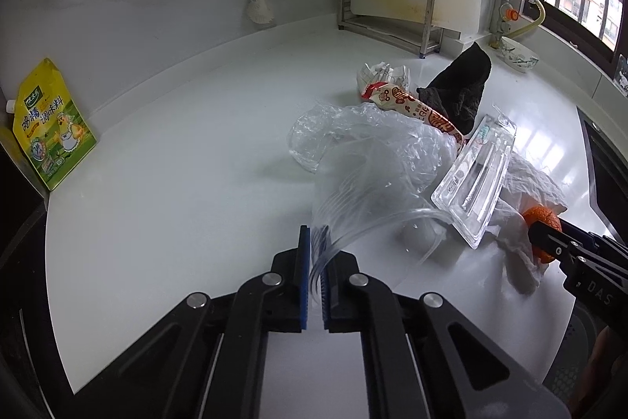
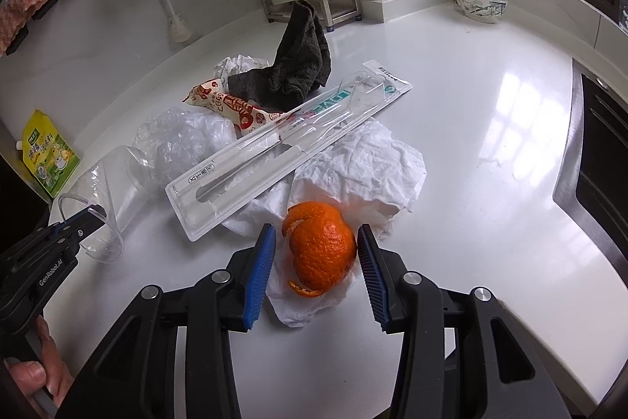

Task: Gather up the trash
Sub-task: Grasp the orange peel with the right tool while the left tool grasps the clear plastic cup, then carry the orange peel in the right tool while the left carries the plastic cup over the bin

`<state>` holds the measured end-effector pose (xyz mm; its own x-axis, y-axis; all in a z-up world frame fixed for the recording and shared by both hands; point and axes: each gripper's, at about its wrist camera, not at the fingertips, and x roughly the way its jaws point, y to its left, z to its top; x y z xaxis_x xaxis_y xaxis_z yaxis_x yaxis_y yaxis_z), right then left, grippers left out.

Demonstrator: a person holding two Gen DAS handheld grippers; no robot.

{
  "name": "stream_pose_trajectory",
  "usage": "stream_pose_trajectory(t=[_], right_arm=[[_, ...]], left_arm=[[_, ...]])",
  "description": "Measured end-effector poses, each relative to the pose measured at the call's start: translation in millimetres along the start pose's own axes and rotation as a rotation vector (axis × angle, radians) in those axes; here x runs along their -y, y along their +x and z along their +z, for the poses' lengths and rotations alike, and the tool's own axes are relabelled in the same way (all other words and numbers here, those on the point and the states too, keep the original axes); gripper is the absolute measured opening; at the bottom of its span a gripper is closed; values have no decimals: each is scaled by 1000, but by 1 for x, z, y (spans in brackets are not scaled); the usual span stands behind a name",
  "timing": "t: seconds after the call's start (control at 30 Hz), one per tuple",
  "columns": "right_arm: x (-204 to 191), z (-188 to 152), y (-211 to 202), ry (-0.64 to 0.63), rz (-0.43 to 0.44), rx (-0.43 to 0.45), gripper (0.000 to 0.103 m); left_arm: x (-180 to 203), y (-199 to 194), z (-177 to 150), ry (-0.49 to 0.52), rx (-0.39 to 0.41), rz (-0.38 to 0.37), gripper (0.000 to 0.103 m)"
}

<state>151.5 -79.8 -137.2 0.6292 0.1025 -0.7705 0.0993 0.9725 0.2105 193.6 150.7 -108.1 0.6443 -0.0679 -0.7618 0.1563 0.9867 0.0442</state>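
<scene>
Containers: a clear plastic cup point(image 1: 376, 199) lies on its side on the white counter point(image 1: 176, 152), nothing visible inside it. A crumpled clear bag point(image 1: 353, 132) sits just behind the cup. A patterned bowl point(image 2: 481, 4) stands at the far edge near the window; its contents cannot be seen.

My left gripper point(image 1: 314, 262) points steeply down, its jaws clamped nearly together on the cup's thin wall near the rim. My right gripper point(image 2: 314, 254) also points steeply down, its jaws about half apart around an orange peel point(image 2: 322, 250) that rests on a crumpled white tissue point(image 2: 373, 163). The right pad touches the peel; whether the left pad does, I cannot tell.

The remaining trash is heaped mid-counter: a long clear blister pack point(image 2: 286, 144) overlapping the tissue, a red-and-white wrapper point(image 2: 231, 105), and a dark cloth point(image 2: 298, 65) behind them.

The left view alone shows the pinch on the cup wall. The right view alone shows the peel between the pads, the cup's open mouth, and a hand point(image 2: 35, 376) on the left gripper's handle. A yellow-green pouch point(image 1: 51, 128) stands at the far left
</scene>
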Motion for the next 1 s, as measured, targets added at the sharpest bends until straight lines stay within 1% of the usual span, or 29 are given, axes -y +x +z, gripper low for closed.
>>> stream_pose_trajectory(t=[0.1, 0.23, 0.33, 0.67, 0.8, 1.0], right_arm=[[0, -1, -1, -2, -1, -7, 39], [0, -2, -3, -10, 3, -10, 27], [-1, -1, -7, -12, 15, -1, 22], [4, 10, -27, 23, 25, 42, 21], [7, 13, -39, 23, 33, 51, 21], [11, 7, -56, 24, 58, 58, 21]], left_arm=[[0, -2, 1, 5, 7, 3, 6], [1, -3, 1, 4, 7, -2, 6], [2, -5, 2, 5, 11, -5, 6], [4, -18, 7, 6, 30, -11, 6], [5, -30, 9, 11, 45, -7, 6], [13, -55, 12, 28, 74, 3, 6]])
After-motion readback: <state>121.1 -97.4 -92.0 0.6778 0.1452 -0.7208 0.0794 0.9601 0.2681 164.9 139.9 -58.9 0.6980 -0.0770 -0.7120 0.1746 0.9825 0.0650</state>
